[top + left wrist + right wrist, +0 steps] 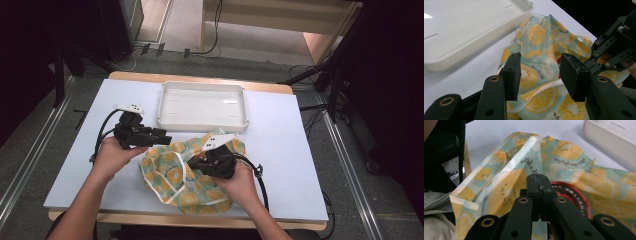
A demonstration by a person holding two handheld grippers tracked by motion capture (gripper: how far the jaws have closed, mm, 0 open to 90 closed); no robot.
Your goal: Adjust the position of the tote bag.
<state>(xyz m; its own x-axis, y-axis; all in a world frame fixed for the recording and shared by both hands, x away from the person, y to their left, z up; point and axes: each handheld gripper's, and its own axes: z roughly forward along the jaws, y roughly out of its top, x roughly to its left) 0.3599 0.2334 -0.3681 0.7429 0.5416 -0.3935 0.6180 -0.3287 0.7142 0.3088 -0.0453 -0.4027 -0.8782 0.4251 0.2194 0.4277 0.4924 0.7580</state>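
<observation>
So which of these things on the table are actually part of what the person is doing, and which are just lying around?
Part of the job:
- fruit-print bag, pinched by the shut right gripper
- left gripper, open, poised over the bag
- round red-rimmed item inside the bag

Lying about:
- white tray, empty, apart from the bag
- cables on the floor

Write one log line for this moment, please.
left gripper: jaws open above bag | right gripper: jaws shut on bag | tray: empty

High view looks down; claw views sit close, sharing the bag point(544, 50)
</observation>
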